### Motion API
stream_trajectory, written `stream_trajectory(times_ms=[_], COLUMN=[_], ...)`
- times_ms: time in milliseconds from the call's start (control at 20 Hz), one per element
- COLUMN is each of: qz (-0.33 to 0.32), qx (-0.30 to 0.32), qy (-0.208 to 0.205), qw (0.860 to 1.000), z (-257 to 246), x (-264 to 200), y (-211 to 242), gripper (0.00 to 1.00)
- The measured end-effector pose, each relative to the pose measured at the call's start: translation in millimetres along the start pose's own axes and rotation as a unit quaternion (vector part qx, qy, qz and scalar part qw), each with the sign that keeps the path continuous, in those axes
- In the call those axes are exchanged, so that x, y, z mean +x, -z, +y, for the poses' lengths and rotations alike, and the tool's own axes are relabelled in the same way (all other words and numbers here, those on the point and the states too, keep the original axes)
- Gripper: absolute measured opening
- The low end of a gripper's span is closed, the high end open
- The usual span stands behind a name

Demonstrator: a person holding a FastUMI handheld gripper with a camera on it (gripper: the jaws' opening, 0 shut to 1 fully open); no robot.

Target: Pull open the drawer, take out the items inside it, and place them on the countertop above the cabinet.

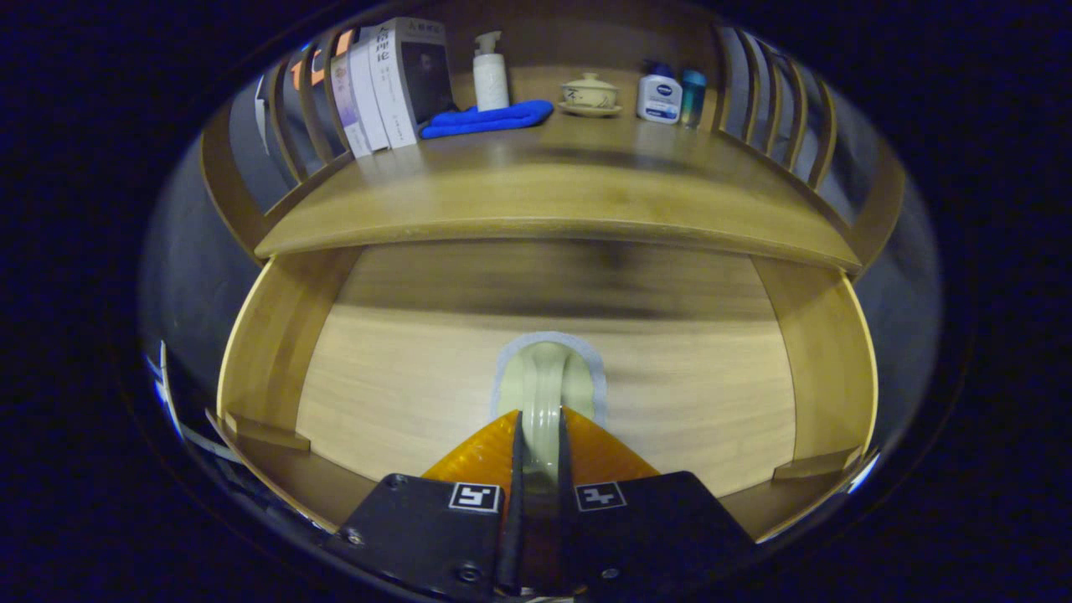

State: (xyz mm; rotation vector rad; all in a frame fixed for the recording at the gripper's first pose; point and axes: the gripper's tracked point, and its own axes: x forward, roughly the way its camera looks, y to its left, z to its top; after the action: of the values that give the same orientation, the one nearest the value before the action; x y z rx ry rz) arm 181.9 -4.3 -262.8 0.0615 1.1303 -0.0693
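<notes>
The wooden drawer (272, 352) stands pulled open below the countertop (553, 201). My gripper (540, 416) is over the drawer's floor, shut on a pale green, glossy, rounded item (546, 377) with a light grey rim. The item stands on edge between the fingers and sticks out just ahead of them. I cannot tell whether it touches the drawer floor. The rest of the drawer floor (402, 377) that shows is bare wood.
At the back of the countertop stand several books (385, 84), a white pump bottle (490, 75), a folded blue cloth (486, 117), a lidded tea bowl (590, 92), a white bottle with a blue cap (659, 94) and a teal bottle (693, 96). Slatted side rails (779, 109) flank the countertop.
</notes>
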Motion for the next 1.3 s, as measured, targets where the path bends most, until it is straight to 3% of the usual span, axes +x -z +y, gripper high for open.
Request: stream_trajectory(times_ms=[650, 1000, 1300], qz=[-0.025, -0.069, -0.116], qx=[-0.014, -0.017, -0.023], qy=[-0.011, -0.025, -0.008], qw=[1.000, 0.997, 0.993], z=[-4.6, 2.4, 4.1], x=[-67.9, -106.3, -128.8], y=[-26.2, -64.6, -109.4], gripper=[0.19, 0.19, 0.19])
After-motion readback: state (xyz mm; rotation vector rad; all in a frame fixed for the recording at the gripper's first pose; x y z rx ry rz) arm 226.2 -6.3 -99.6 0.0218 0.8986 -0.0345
